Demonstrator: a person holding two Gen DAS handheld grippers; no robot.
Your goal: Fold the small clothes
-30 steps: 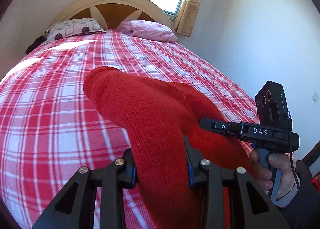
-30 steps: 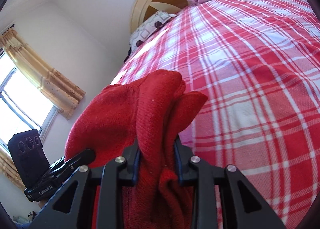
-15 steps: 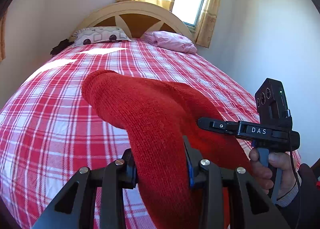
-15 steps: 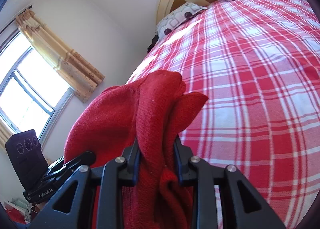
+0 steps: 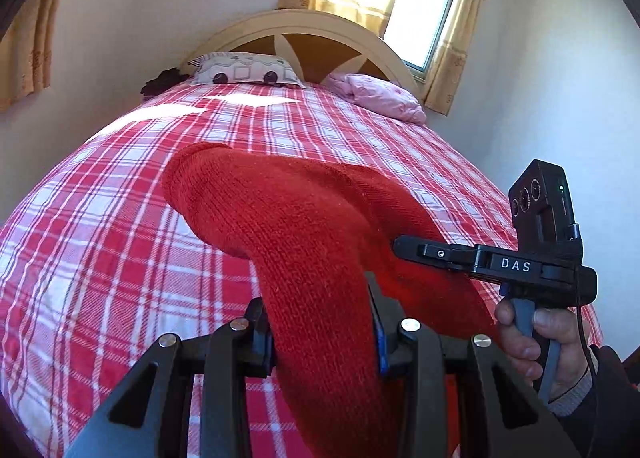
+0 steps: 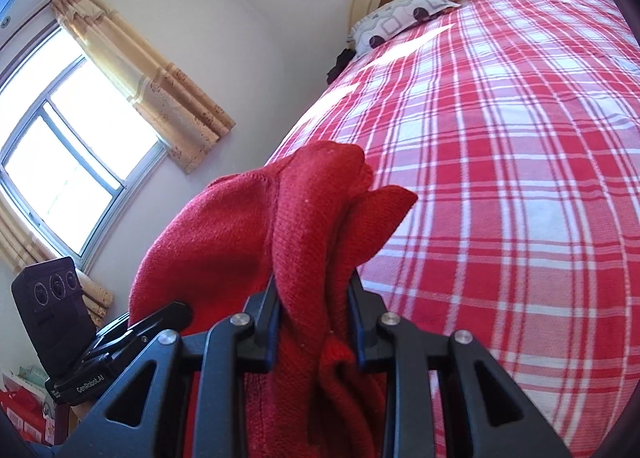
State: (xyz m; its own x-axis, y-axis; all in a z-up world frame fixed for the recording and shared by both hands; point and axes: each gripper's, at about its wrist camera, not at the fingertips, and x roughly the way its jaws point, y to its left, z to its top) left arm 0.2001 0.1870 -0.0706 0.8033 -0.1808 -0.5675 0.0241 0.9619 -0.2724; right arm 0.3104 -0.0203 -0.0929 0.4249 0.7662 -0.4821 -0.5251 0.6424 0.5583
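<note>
A red knitted garment (image 5: 292, 226) hangs between both grippers above the red and white plaid bed (image 5: 100, 242). My left gripper (image 5: 320, 322) is shut on one bunched end of it. My right gripper (image 6: 316, 314) is shut on the other end, which folds over in thick layers (image 6: 304, 218). In the left wrist view the right gripper (image 5: 404, 248) enters from the right, held by a hand (image 5: 532, 338), its tip against the cloth. In the right wrist view the left gripper (image 6: 160, 318) shows at lower left.
A patterned pillow (image 5: 244, 68) and a pink pillow (image 5: 380, 96) lie at the wooden headboard (image 5: 304, 34). Curtained windows (image 6: 68, 146) are on the walls. A dark item (image 5: 164, 80) sits at the bed's far left corner.
Both grippers have risen and tilted up with the garment still held; more wall and windows show. The garment's shape between them is unchanged.
</note>
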